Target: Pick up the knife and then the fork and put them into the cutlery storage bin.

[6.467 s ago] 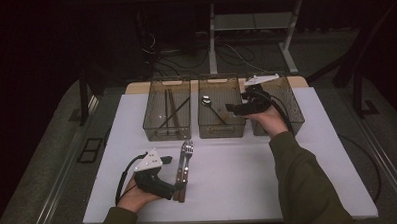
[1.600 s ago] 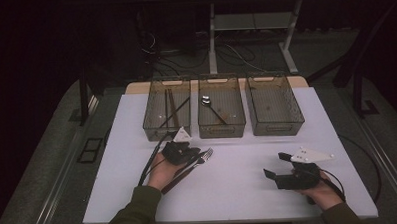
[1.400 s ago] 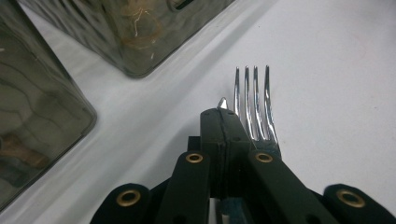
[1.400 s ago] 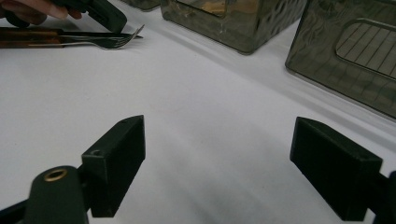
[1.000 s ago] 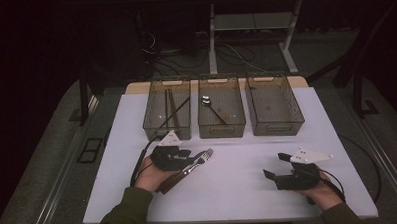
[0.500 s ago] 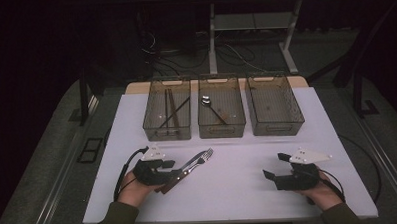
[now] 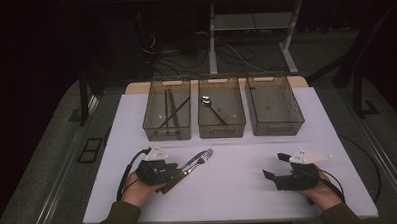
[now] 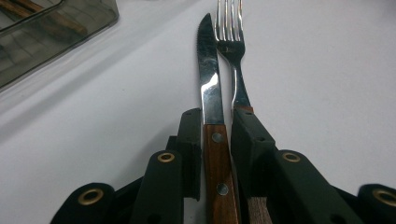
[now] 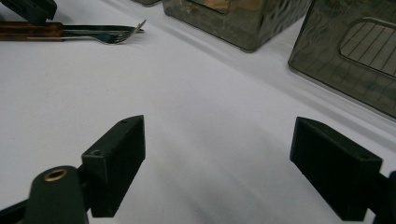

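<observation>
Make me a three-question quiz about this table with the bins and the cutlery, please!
1. Where is the spoon?
A. middle bin
B. right bin
C. on the table
2. How many bins stand in the row?
A. two
B. three
C. five
3. What is the left gripper doing?
A. resting wide open
B. gripping a spoon
C. closing on the knife

Answers: 1 A, it lies in the middle bin. 2 B, three stand side by side. 3 C, the wooden handle sits between its jaws, fork alongside.
</observation>
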`<state>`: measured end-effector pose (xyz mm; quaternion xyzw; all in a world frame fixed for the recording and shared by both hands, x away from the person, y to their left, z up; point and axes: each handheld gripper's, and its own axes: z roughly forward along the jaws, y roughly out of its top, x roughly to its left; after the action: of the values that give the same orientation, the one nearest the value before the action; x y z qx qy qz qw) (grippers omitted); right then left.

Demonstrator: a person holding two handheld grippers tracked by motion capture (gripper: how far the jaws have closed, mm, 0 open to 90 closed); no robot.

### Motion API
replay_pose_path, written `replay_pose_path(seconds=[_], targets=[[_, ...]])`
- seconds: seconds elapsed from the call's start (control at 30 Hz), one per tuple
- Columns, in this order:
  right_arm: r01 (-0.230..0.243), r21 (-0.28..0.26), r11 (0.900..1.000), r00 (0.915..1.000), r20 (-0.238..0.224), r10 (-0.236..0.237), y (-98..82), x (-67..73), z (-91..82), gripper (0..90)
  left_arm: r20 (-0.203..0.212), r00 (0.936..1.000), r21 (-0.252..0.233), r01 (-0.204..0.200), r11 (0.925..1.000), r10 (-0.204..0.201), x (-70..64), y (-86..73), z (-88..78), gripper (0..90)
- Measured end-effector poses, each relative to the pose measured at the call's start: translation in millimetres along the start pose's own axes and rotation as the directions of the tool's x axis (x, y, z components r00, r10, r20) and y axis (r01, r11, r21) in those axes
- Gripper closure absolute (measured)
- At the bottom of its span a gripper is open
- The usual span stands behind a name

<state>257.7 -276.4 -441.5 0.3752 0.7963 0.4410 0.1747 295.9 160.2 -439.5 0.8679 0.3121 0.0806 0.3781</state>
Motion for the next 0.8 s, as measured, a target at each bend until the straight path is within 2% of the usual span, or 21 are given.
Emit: replay_pose_path(seconds=[0.3, 0.4, 0.53, 0.6, 0.8], targets=[[-0.004, -0.001, 1.0, 1.0, 0.0, 0.004, 0.1, 0.2, -0.2, 17.9, -0.002, 1.0, 0.034, -0.008, 0.9994, 0.008, -0.1, -2.7, 6.8, 74.9], [-0.001, 0.001, 1.0, 1.0, 0.001, 0.001, 0.0, 0.2, -0.1, 17.9, -0.026, 0.9989, 0.043, -0.037, 0.9984, 0.038, -4.1, -2.5, 7.1, 74.7], [-0.001, 0.001, 1.0, 1.0, 0.001, 0.001, 0.1, 0.4, -0.1, 17.8, -0.054, 0.9976, 0.041, -0.041, 0.9983, 0.043, -8.7, -3.0, 7.9, 74.9], [-0.001, 0.002, 1.0, 1.0, 0.0, 0.001, 0.1, 0.5, -0.1, 17.9, -0.07, 0.9958, 0.051, -0.055, 0.9972, 0.058, -10.8, -2.4, 8.0, 75.2], [0.001, 0.001, 1.0, 1.0, 0.0, -0.001, 0.3, 0.9, 0.1, 17.9, -0.07, 0.9971, 0.035, -0.028, 0.999, 0.031, -10.5, -4.2, 7.9, 76.7]])
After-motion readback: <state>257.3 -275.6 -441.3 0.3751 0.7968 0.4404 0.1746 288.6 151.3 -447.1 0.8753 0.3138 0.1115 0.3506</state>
